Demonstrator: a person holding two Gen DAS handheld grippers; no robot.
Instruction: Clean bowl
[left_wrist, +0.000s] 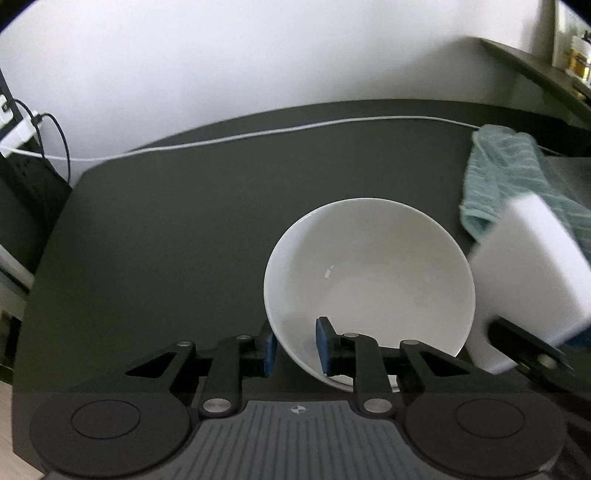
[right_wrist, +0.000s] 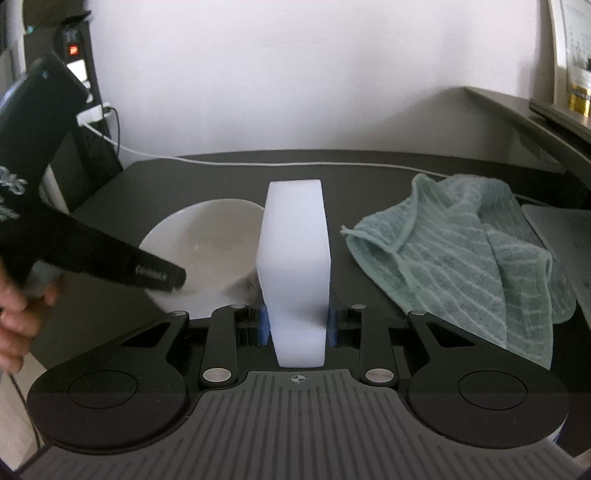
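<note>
The left gripper (left_wrist: 295, 349) is clamped on the near rim of the white bowl (left_wrist: 369, 273), one pad inside and one outside, tilting it on the dark bench (left_wrist: 166, 240). The right gripper (right_wrist: 298, 326) squeezes a white sponge block (right_wrist: 295, 258) upright between its pads, just right of the bowl. A teal towel (right_wrist: 461, 251) lies crumpled further right.

one bowl (left_wrist: 369, 273), one sponge (right_wrist: 295, 258), one towel (right_wrist: 461, 251) (teal), two tools

Bare dark table (left_wrist: 166, 240) lies open left of the bowl (left_wrist: 369, 273); a crumpled towel (right_wrist: 472, 251) blocks its right.
</note>
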